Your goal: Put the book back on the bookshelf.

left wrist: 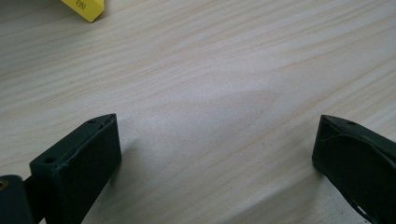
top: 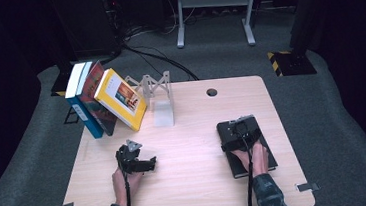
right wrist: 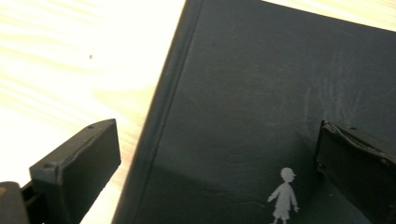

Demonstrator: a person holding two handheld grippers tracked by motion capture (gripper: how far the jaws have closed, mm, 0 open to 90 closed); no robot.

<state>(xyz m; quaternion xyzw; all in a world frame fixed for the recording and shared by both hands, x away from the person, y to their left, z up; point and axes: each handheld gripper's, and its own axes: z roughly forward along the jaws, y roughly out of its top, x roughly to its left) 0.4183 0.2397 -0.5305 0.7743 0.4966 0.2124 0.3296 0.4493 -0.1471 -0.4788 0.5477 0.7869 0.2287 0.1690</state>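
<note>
The black book point(top: 246, 147) is partly hidden under the right gripper point(top: 242, 128) and hand. In the left gripper view, the yellow book point(left wrist: 85, 8) (just a corner) is cut off.

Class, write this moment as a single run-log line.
left gripper: open, over bare table | right gripper: open, above black book | black book: flat on table

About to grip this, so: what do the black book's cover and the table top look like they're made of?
Black book: cover looks like matte leatherette or coated board, going by its fine grain, faint scuffs and a pressed groove along the spine; a small silver figure is printed on it. Table: pale wood-grain top, smooth, probably laminate.
</note>
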